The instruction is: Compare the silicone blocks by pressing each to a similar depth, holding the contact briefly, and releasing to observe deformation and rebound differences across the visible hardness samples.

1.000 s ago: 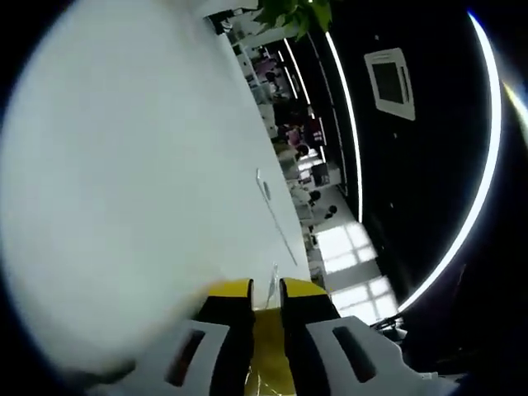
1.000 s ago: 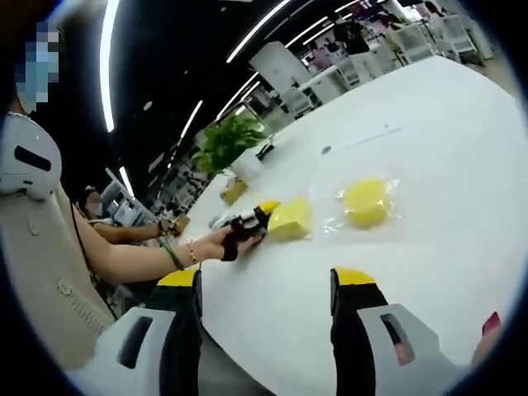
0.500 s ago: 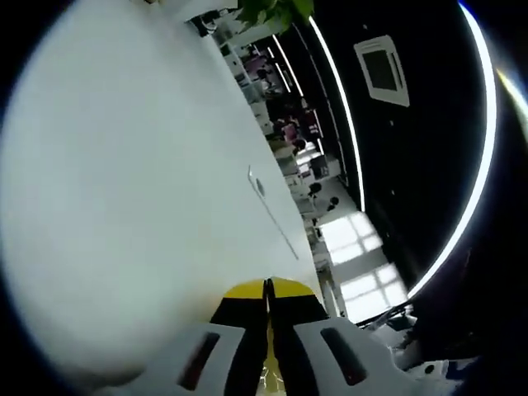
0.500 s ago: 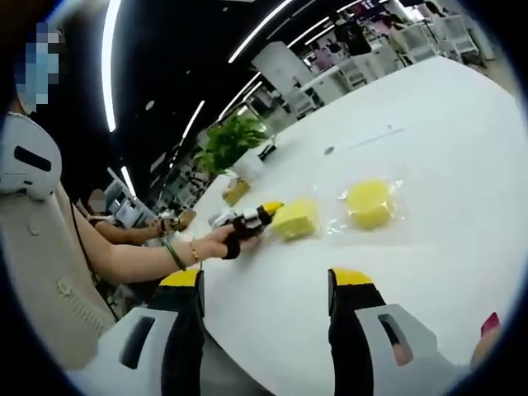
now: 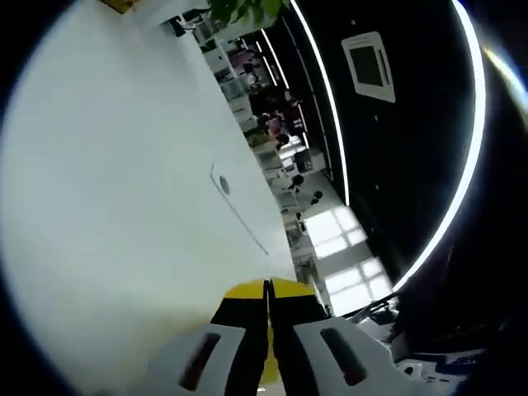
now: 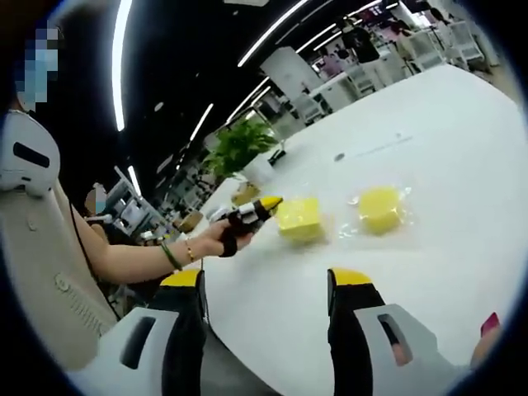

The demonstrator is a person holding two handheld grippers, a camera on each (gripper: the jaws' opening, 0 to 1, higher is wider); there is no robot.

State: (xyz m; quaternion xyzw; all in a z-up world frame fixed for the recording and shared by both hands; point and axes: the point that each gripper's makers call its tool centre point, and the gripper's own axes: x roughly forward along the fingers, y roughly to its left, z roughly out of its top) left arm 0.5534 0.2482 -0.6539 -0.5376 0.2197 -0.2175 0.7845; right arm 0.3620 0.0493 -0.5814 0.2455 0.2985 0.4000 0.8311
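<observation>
The closed left claw [image 6: 266,203] sits just beside one block [image 6: 300,219] on the bench [image 6: 437,157], seemingly released, while the open right claw [image 6: 266,285] waits well back.

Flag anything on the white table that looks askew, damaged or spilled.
Nothing stands out. Two yellow silicone blocks, the nearer block and the farther block, lie flat and apart on the white table, each in clear wrap. The left hand-held gripper, jaws shut, sits just beside the nearer block. No spills show.
</observation>
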